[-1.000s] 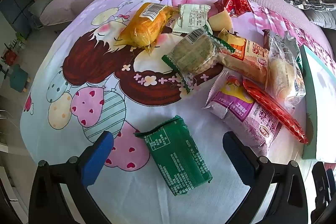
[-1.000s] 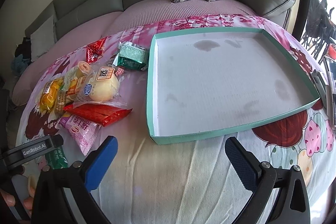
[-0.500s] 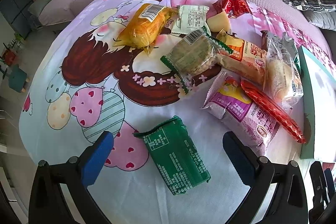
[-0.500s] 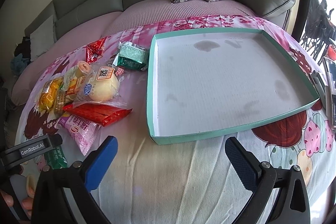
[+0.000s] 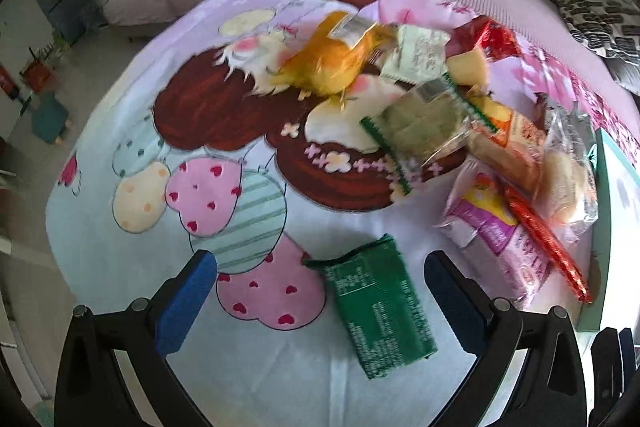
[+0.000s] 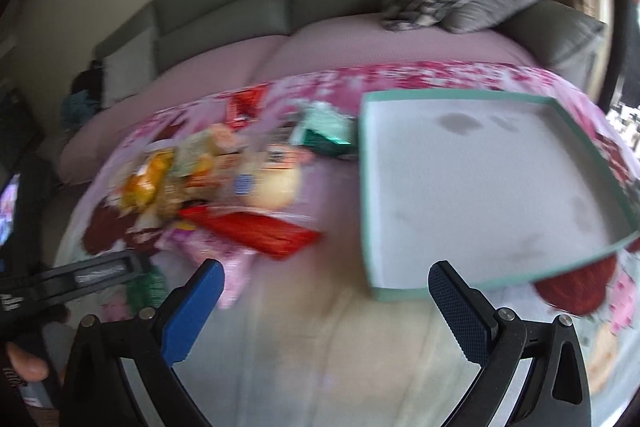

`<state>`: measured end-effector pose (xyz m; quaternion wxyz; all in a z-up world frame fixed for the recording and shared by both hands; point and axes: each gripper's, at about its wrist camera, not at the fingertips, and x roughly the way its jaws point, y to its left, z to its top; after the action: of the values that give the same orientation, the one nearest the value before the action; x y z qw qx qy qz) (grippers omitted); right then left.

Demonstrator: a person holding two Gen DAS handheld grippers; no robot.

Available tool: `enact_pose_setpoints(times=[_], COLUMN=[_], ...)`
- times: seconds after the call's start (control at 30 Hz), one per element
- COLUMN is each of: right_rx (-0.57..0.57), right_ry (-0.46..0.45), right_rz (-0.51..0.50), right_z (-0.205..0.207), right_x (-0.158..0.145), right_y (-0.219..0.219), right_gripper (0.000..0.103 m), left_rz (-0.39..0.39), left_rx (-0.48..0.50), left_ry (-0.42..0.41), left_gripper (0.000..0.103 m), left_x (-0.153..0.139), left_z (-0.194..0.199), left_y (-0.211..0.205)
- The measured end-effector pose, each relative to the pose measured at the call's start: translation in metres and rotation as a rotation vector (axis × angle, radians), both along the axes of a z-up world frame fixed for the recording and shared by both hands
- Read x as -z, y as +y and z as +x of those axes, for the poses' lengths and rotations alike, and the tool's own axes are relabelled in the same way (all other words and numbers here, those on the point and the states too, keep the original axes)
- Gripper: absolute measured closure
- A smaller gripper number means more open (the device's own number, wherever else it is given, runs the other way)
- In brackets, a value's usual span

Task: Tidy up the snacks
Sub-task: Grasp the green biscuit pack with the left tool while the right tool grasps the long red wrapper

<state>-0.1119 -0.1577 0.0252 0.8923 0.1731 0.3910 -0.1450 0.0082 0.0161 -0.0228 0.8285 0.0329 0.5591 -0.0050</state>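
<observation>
A: Both views are blurred now; the right camera has swung, so the tray point(image 6: 480, 187) is seen further right than before.
B: Tray contents?
A: Nothing is seen in it; it lies on the cloth point(image 5: 120, 247), snacks point(image 5: 460, 131) piled just left of it.
B: Green packet point(image 5: 376, 311)?
A: Lying apart, between the released left gripper point(image 5: 320, 287) fingers, untouched.
B: Right gripper point(image 6: 326, 287)?
A: Spread wide, nothing held.

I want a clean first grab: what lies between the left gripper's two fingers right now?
In the left wrist view, the dark green packet lies flat on the patterned cloth inside the open left gripper, untouched, nearer its right finger.
</observation>
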Motion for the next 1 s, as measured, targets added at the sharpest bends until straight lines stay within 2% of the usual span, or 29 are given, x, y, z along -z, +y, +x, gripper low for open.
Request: enact_pose_setpoints(times=[0.1,0.23,0.27,0.33,0.43,0.5,0.53,0.7,0.9,1.0], right_rx=[-0.033,-0.044,-0.044,-0.047,-0.058,-0.066,-0.065,-0.082,-0.129,-0.151], right_ry=[-0.006,0.002,0.003,0.001,0.002,0.010,0.012,0.026,0.087,0.109], right_rz=[-0.016,0.008,0.016,0.017,0.016,0.014,0.009,-0.040,-0.175,-0.243], right_z=[0.008,0.016,0.018,0.020,0.023,0.026,0.027,0.034,0.048,0.054], right_x=[0.002,0.008,0.010,0.011,0.014,0.016,0.016,0.017,0.022,0.024], right_y=[0.010,0.012,0.012,0.012,0.014,0.015,0.015,0.018,0.030,0.035], right_gripper=[0.000,0.005,0.008,0.010,0.013,0.016,0.017,0.024,0.038,0.041], left_rz=[-0.030,-0.096,-0.099,-0.090,-0.077,-0.069,-0.070,-0.094,-0.150,-0.162], left_rx=[-0.011,0.001,0.010,0.020,0.036,0.043,0.043,0.034,0.004,-0.004], left_ry=[0.053,0.116,0.128,0.125,0.113,0.102,0.097,0.096,0.095,0.093], left_gripper=[0.003,0.015,0.021,0.023,0.040,0.056,0.060,0.061,0.061,0.061], left_x=[0.011,0.022,0.025,0.026,0.026,0.023,0.022,0.018,0.006,0.002], left_z=[0.003,0.005,0.004,0.003,0.003,0.002,0.003,0.008,0.016,0.020], left_y=[0.005,0.006,0.005,0.002,-0.002,-0.005,-0.006,-0.001,0.014,0.019])
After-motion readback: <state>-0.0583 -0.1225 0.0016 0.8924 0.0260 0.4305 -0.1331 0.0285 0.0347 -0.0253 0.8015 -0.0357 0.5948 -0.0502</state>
